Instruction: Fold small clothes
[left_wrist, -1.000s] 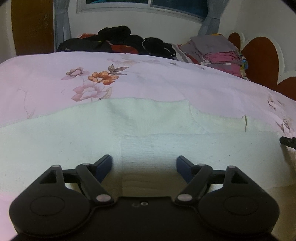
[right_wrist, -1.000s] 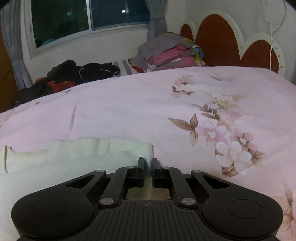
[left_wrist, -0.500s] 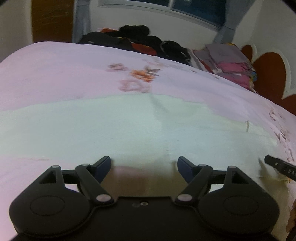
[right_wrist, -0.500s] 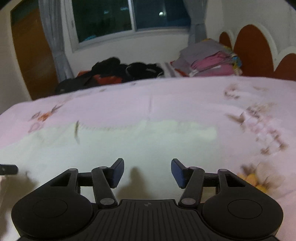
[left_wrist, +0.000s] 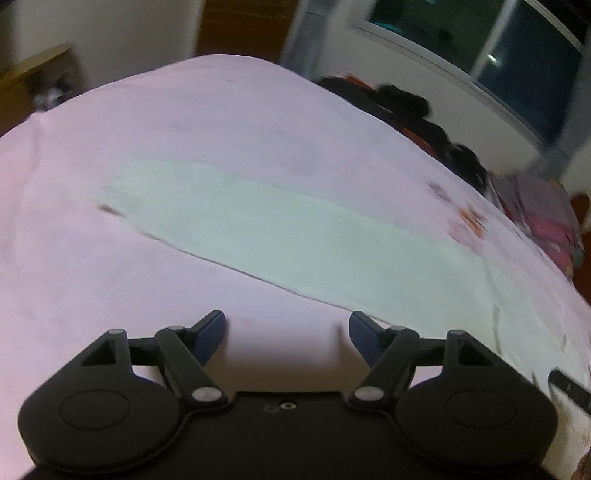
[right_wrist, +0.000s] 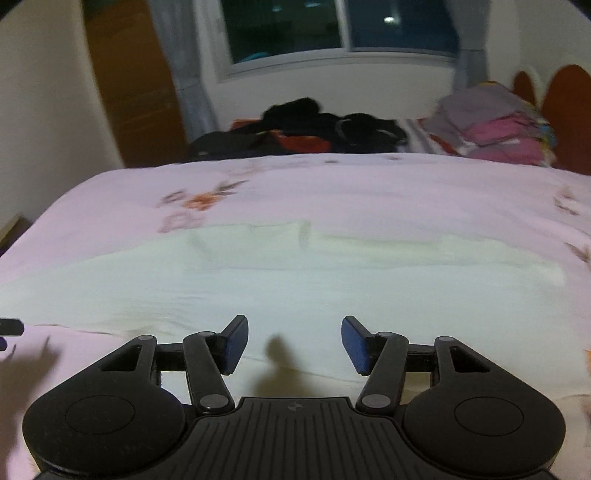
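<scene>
Left tongs (left_wrist: 287, 325): mine, lower centre of the left view. Jaws spread, just closing a little, nothing between them; only pink sheet (left_wrist: 184, 122) under the gap.

Right tongs (right_wrist: 294, 339): lower centre of the right view. Jaws spread, having just opened, gripping nothing; their blue pads (right_wrist: 234, 343) hang over the near edge of the cloth.

Cloth (right_wrist: 295, 280): pale cream, lying flat on the sheet. In the right view it is a wide band across the middle of the frame; in the left view (left_wrist: 295, 229) it is a slanting strip from centre left to lower right, apart from the left tongs.

Dark clothes (right_wrist: 303, 129): a heap at the far side of the bed, upper centre of the right view.

Folded stack (right_wrist: 495, 122): grey and pink, upper right of the right view, beside the heap.

Window (right_wrist: 332, 26): top of the frame, dark.

Both views blurred.
</scene>
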